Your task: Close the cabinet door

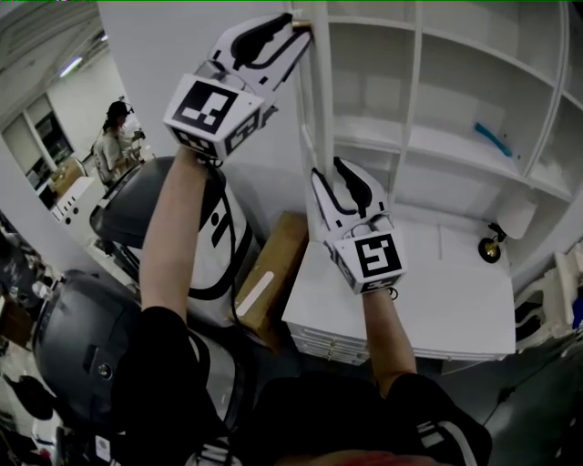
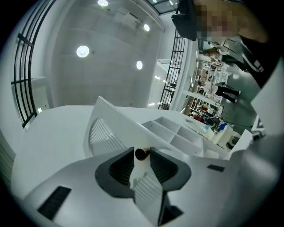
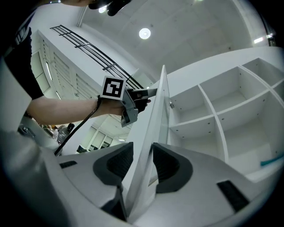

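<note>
White open shelving (image 1: 455, 136) fills the wall ahead, with the tall white cabinet door (image 1: 321, 100) swung out edge-on, long axis upright. The jaws of the left gripper (image 1: 296, 27) gape around its small brass knob (image 2: 142, 154) up top; those of the right gripper (image 1: 330, 175) straddle the edge lower down, wide and unclamped.

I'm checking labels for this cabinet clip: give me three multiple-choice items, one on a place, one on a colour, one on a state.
1. Where is the blue object? A on a cabinet shelf; B on the floor; C in a gripper.
2. What colour is the knob between the left gripper's jaws? A red; B brass; C green.
3. How is the cabinet door? A shut; B open; C lying flat.
Answers: 1 A, it lies on a right-hand shelf; 2 B, it shows brass between the open jaws; 3 B, its edge stands between the right gripper's open jaws.
</note>
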Demonstrator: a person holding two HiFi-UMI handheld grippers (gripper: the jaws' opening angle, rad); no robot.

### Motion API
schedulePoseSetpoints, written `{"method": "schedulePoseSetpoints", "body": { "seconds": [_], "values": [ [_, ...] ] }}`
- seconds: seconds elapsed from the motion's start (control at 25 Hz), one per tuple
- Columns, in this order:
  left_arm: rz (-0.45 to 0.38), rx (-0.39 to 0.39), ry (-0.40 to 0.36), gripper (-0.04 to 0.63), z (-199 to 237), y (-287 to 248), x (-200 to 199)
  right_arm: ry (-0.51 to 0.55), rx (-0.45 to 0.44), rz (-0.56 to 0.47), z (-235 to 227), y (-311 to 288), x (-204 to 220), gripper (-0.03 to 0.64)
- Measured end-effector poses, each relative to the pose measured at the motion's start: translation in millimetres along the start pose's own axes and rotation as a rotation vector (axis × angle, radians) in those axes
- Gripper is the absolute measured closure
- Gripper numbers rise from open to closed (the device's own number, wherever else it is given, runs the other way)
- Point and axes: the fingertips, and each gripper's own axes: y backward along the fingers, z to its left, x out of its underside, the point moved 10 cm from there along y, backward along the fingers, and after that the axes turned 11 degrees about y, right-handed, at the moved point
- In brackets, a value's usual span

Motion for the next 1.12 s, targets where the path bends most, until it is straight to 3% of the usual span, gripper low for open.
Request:
{"method": "schedulePoseSetpoints", "body": {
  "seconds": [0.24, 0.72, 0.96, 1.12],
  "values": [
    [0.000, 0.036, -0.011, 0.492, 0.9, -0.7, -0.5, -0.008, 0.024, 0.020, -1.7, 3.1, -1.6, 0.522],
    [0.005, 0.046, -0.008, 0.494, -1.1, -2.2, -7.4, -0.017, 0.048, 0.050, -0.4, 2.1, -4.2, 0.525],
    [0.006, 0.092, 0.010, 0.497, -1.1, -4.7, -6.7, -0.021, 0.077, 0.047, -1.6, 4.8, -2.7, 0.528],
    [-0.004, 0.088, -0.029, 0.500, 0.2, -2.6, -7.4, -0.050, 0.107, 0.038, -0.1, 5.4, -3.1, 0.532]
  ]
}}
